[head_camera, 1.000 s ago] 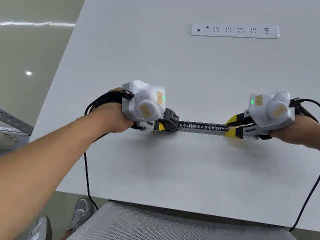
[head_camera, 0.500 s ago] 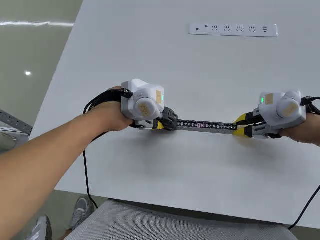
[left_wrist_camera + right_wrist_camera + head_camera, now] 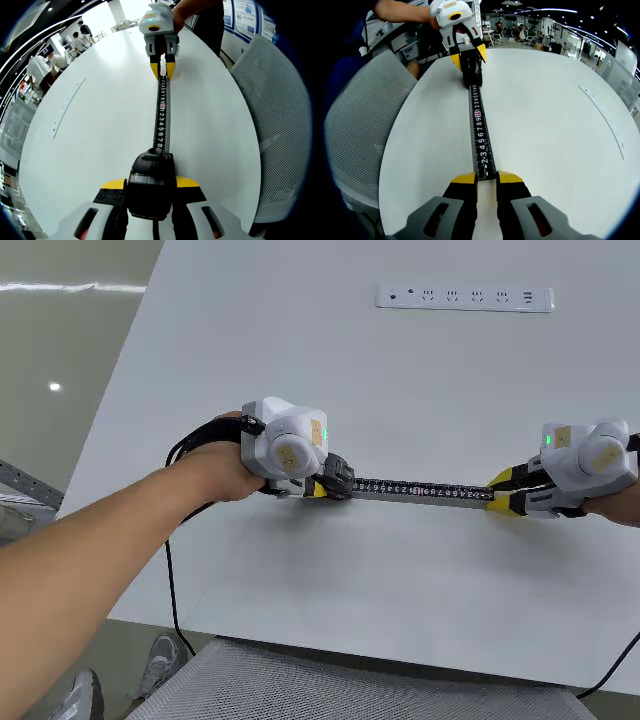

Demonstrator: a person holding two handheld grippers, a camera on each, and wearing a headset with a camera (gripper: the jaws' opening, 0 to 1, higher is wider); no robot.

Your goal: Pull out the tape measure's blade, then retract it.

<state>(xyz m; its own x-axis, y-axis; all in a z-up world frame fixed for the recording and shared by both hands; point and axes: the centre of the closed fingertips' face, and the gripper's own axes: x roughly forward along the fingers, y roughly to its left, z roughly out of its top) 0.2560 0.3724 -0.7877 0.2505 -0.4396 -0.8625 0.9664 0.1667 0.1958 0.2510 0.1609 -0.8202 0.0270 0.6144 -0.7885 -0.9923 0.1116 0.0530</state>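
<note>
The black tape measure case [image 3: 336, 479] [image 3: 151, 186] [image 3: 471, 68] rests on the white table, and my left gripper [image 3: 322, 486] [image 3: 150, 192] is shut on it. Its black blade [image 3: 420, 490] [image 3: 162, 112] [image 3: 481, 135] with white numbers runs straight out along the tabletop to the right. My right gripper [image 3: 500, 494] [image 3: 485, 181] [image 3: 162, 68] is shut on the blade's end, its yellow-tipped fingers [image 3: 465, 180] pinching it. Both grippers sit low over the table near its front edge.
A white power strip [image 3: 464, 298] [image 3: 66, 106] [image 3: 603, 117] lies flat at the far side of the white table [image 3: 400, 380]. A grey mesh chair [image 3: 330, 685] [image 3: 355, 135] stands at the front edge. Black cables trail from both grippers. People stand in the background.
My right gripper has moved to the right with the blade's end, so more blade shows out of the case. The left gripper and case have stayed put.
</note>
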